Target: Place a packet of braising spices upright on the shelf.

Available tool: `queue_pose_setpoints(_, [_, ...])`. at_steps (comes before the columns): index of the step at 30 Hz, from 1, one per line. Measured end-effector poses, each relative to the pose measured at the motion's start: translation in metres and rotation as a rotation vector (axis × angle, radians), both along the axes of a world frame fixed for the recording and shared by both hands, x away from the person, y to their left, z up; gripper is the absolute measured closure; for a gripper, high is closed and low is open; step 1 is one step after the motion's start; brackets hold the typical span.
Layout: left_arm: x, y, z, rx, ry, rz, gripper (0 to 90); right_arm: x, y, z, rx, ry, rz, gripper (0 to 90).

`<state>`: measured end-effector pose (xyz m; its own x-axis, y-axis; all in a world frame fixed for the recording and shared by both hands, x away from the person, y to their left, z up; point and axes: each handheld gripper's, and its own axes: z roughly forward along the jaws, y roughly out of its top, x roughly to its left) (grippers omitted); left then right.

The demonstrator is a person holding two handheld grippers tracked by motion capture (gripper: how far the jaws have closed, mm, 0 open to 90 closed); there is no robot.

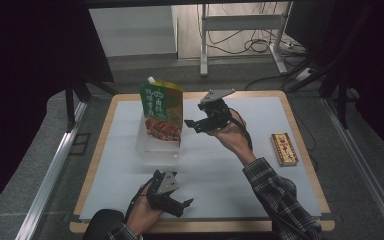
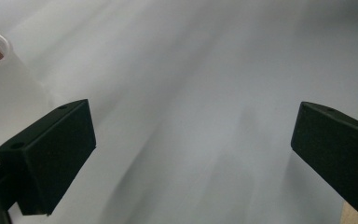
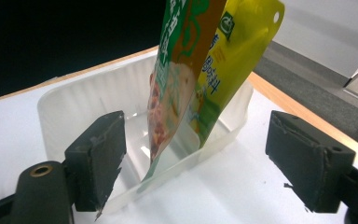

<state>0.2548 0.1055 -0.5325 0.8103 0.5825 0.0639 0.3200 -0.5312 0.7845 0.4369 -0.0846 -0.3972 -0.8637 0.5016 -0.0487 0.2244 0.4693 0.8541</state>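
Two grippers, both wide open and empty. Right gripper [image 3: 196,163] facing sauce pouch [image 3: 191,74] upright in clear tray [image 3: 65,112]. From above, small box [image 1: 284,149] at table's right; left gripper [image 1: 180,204] near front edge.

A white-topped table [image 1: 220,170] bears a clear tray [image 1: 156,145] and small box [image 1: 284,149].

Green-and-yellow pouch [image 1: 162,111], clear tray [image 1: 150,148], white table cover [image 1: 215,165]

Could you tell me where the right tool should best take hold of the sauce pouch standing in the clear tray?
Probably the sauce pouch is best taken by its flat upper half, above the clear tray rim, jaws across its thin faces. It stands upright and leans, so the open right tool can come in level from beside it.
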Motion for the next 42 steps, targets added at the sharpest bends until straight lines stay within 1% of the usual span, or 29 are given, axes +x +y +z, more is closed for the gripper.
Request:
queue_pose_setpoints(4, [0.000,0.000,0.000,-0.001,-0.001,0.002,0.0,-0.005,-0.007,-0.003,-0.013,0.001,-0.006,19.2])
queue_pose_setpoints(20, [0.001,0.000,-0.001,-0.005,0.006,0.010,0.0,-0.023,-0.039,-0.017,-0.004,0.025,-0.039,19.0])
queue_pose_setpoints(25, [0.001,0.000,-0.001,-0.004,0.004,0.010,0.0,-0.029,-0.048,-0.024,-0.023,0.021,-0.053,18.9])
queue_pose_setpoints(30, [0.001,0.000,-0.001,-0.002,0.005,0.010,0.0,-0.035,-0.058,-0.028,-0.013,0.026,-0.065,18.9])
queue_pose_setpoints(37, [0.001,-0.001,-0.001,-0.010,0.006,0.009,0.0,-0.040,-0.072,-0.037,-0.006,0.033,-0.084,18.9])
queue_pose_setpoints(42, [0.001,-0.001,-0.001,-0.007,0.003,0.006,0.0,-0.041,-0.081,-0.042,-0.016,0.039,-0.103,18.4])
